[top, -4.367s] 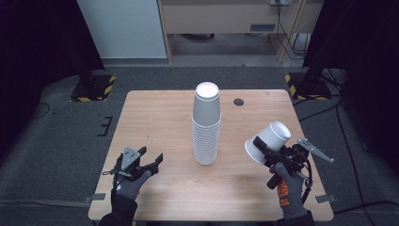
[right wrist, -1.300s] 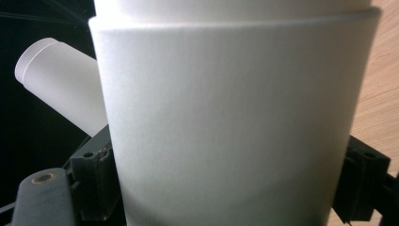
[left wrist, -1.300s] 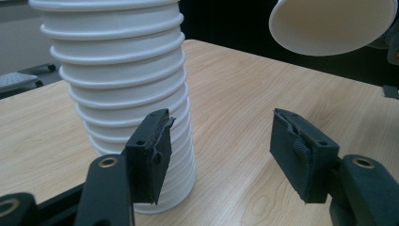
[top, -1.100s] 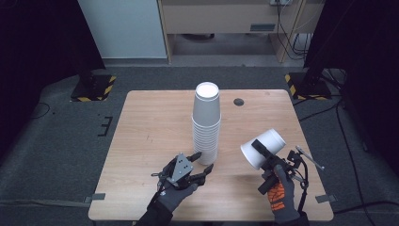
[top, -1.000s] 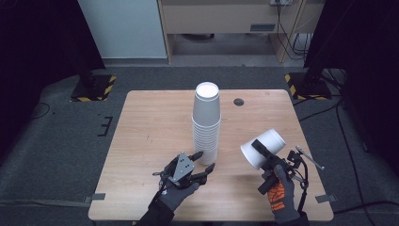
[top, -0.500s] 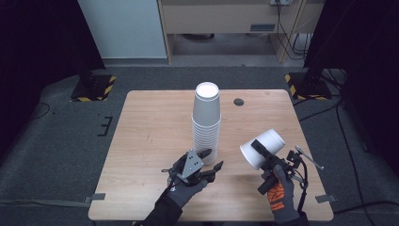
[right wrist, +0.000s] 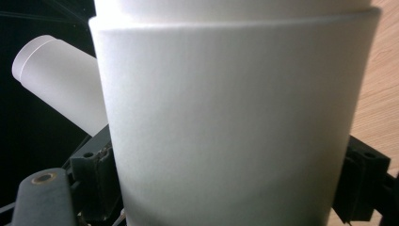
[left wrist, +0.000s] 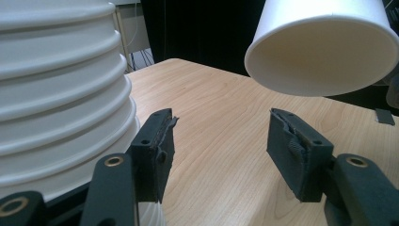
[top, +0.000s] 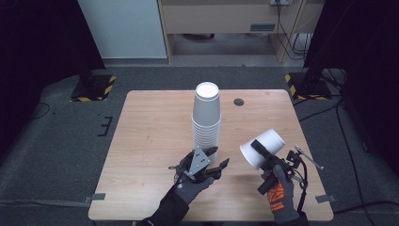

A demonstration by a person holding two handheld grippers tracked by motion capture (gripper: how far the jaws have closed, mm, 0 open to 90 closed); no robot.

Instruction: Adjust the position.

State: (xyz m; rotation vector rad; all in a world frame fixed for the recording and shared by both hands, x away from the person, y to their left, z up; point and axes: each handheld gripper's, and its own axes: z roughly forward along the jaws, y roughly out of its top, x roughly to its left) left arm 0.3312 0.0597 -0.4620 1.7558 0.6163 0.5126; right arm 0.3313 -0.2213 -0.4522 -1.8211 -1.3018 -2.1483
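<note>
Our right claw (top: 261,155) holds a light, crushable paper cup (top: 261,147) by its wall; our left claw (top: 216,157), wide and empty, nears the cup stack (top: 206,117).

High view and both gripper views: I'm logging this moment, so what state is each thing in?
Cup stack: upright on the table, mouths down.
Single cup: off the table, tilted, clamped.
Left gripper: jaws open, empty, beside the stack's base.
Right gripper: shut on the single cup.
</note>
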